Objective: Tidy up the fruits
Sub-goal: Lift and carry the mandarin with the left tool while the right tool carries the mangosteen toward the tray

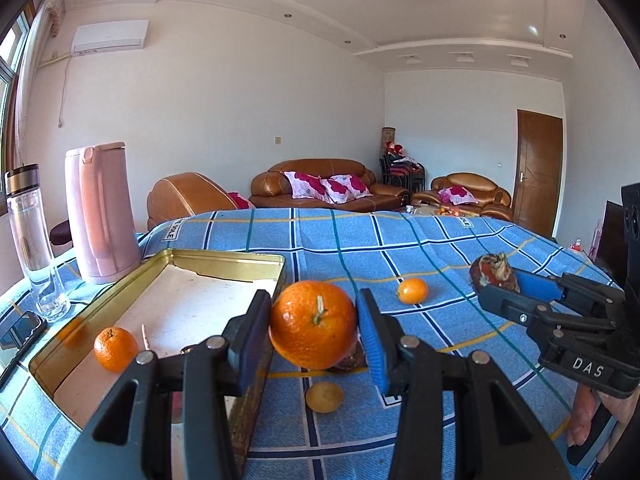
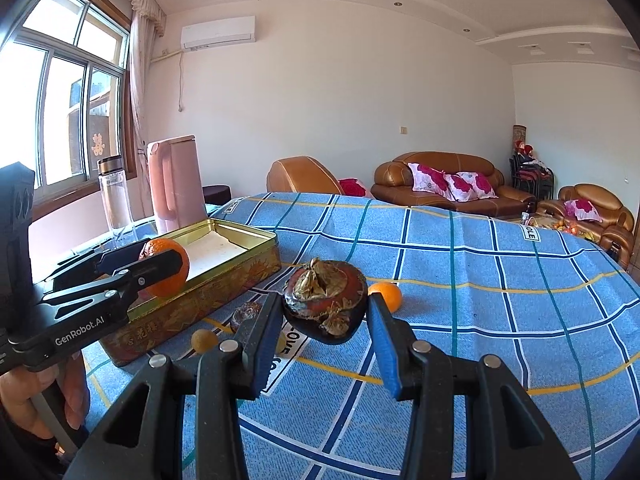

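Living room: white walls, brown sofas [image 1: 320, 184], table under a blue checked cloth [image 1: 400, 248].
Tin [image 1: 224, 258]: gold, open, at the table's left; 1 small orange [image 1: 115, 349] inside, near corner.
Left gripper [image 1: 314, 330]: clamped on 1 large orange [image 1: 313, 324], held off the cloth beside the tin's right wall.
Right gripper [image 2: 326, 312]: clamped on 1 dark shrivelled fruit [image 2: 325, 305], raised above the cloth.
Loose on cloth: 1 kumquat [image 1: 412, 290], 1 yellowish fruit [image 1: 324, 397], 1 brown fruit [image 2: 245, 316].
Behind tin: pink kettle [image 1: 100, 212], clear bottle [image 1: 34, 240].
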{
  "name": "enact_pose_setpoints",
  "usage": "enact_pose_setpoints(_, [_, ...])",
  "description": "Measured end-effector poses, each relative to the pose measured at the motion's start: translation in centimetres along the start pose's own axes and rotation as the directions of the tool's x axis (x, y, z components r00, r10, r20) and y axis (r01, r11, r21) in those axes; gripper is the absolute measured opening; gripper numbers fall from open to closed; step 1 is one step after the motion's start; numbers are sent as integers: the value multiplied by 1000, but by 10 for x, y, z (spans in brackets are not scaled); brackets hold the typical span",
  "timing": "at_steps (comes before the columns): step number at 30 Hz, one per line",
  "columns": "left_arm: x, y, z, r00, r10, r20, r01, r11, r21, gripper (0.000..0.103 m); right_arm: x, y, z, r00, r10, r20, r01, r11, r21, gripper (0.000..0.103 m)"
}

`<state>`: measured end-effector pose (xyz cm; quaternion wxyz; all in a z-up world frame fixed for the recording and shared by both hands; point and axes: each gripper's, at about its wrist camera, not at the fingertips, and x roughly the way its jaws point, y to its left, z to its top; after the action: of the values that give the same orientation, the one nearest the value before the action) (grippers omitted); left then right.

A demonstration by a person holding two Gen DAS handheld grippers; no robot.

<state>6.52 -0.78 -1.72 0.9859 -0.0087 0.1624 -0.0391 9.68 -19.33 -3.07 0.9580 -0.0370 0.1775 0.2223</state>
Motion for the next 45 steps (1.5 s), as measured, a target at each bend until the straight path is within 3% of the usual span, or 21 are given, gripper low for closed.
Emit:
enact_pose_setpoints(30, [-11, -5, 0, 998, 24, 60, -26, 999, 26, 45, -26, 1, -6, 996, 16, 83, -13, 999, -40, 45])
enact_pose_setpoints(45, [-7, -2, 1, 999, 14, 41, -14, 1000, 13, 45, -29, 3, -5, 996, 14, 91, -9, 999, -51, 45])
